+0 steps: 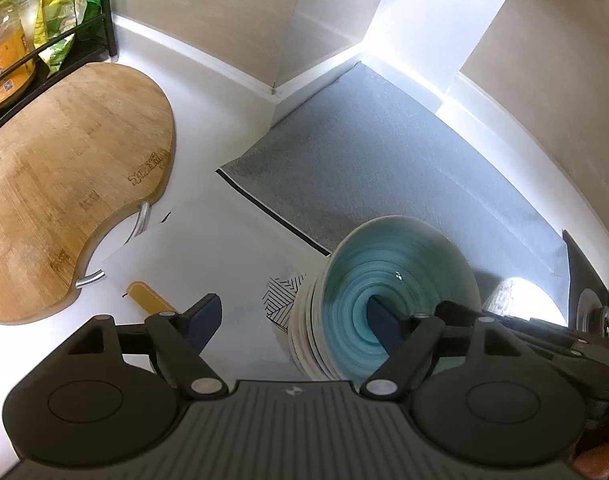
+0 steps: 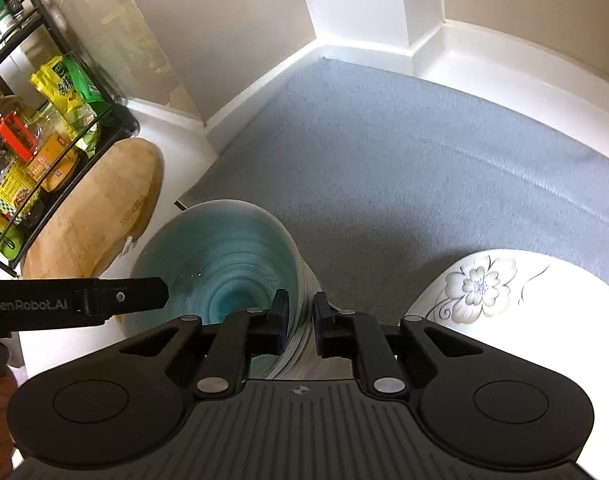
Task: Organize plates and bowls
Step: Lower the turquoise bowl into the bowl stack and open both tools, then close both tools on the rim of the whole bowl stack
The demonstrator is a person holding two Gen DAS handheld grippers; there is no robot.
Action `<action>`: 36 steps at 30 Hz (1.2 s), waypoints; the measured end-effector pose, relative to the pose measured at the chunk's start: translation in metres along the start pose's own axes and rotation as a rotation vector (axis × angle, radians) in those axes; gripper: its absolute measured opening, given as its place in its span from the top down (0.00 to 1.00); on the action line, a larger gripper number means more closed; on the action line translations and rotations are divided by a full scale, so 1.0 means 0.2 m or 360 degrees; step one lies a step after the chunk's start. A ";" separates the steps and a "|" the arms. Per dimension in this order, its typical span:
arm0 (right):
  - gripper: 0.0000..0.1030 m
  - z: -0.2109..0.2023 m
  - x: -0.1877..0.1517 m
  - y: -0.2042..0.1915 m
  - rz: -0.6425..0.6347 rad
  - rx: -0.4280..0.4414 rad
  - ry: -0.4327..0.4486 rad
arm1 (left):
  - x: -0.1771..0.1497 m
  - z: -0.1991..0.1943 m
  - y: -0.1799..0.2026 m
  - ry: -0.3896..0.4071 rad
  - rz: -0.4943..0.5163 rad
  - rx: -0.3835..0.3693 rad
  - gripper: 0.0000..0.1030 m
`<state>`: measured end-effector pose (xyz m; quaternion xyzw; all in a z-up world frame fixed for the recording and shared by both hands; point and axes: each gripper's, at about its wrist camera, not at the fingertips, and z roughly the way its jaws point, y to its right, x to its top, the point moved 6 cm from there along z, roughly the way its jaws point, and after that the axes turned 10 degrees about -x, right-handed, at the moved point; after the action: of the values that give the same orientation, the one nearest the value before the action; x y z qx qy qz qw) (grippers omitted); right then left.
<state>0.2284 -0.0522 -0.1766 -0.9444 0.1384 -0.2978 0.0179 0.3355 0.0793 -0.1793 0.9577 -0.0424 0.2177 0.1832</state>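
Note:
A stack of bowls with a teal-glazed bowl [image 1: 400,280] on top is held tilted above the counter; it also shows in the right wrist view [image 2: 220,256]. My right gripper [image 2: 300,316] is shut on the rim of the stack, one finger inside and one outside. My left gripper [image 1: 294,320] is open; its right finger [image 1: 384,324] reaches into the teal bowl and its left finger [image 1: 202,318] stands apart. A white plate with a flower pattern [image 2: 504,300] lies on the grey mat [image 2: 424,160], also in the left wrist view [image 1: 516,296].
A wooden cutting board [image 1: 64,184] lies on the white counter at the left. A black wire rack [image 2: 32,128] with bottles and packets stands behind it. A yellow-handled utensil [image 1: 148,296] lies near the board. A stove edge [image 1: 596,292] is at far right.

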 end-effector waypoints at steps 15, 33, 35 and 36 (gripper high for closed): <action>0.43 -0.04 -0.02 0.03 0.0055 0.0048 -0.0032 | -0.03 0.16 -0.07 -0.0128 -0.0110 -0.0011 0.10; 0.39 0.04 -0.01 0.01 0.0049 0.0049 -0.0093 | -0.04 0.18 -0.09 -0.0174 -0.0110 0.0003 0.10; 0.39 0.05 -0.01 0.01 0.0055 0.0050 -0.0099 | -0.03 0.19 -0.09 -0.0178 -0.0107 0.0002 0.10; 0.39 0.05 -0.01 0.01 0.0055 0.0051 -0.0101 | -0.03 0.19 -0.09 -0.0179 -0.0105 0.0001 0.10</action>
<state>0.2320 -0.0542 -0.1864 -0.9504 0.1494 -0.2696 0.0425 0.3478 0.0817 -0.2200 0.9694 -0.0208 0.1575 0.1872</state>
